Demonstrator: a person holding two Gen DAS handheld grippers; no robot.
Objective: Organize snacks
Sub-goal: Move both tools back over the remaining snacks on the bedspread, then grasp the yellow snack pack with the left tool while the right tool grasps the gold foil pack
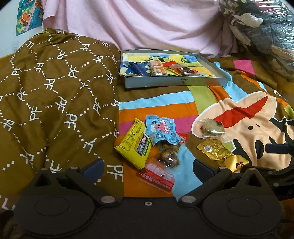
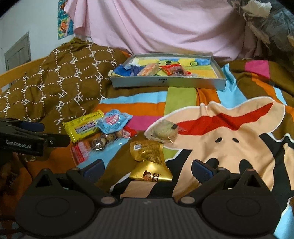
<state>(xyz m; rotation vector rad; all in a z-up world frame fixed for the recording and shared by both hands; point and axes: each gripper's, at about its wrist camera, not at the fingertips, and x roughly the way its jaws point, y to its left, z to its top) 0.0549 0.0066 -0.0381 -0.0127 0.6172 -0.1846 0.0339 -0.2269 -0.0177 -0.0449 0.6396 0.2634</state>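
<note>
Bed against a pale wall

A draped pink cloth hangs behind the bed's colourful cartoon-print sheet; a brown "PF"-patterned quilt lies bunched left, below a cartoon poster.

Bed: tray, perhaps six loose snacks.

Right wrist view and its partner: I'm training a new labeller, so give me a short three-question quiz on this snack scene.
1. True or false: the shallow grey cardboard tray already holds some snacks.
2. Which packet lies nearest the open right gripper? A) gold foil packet B) yellow rectangular wrapper C) light blue pouch
3. Fill in: the left gripper is ___, holding nothing.

Key: 1 true; 2 A; 3 open.
</note>
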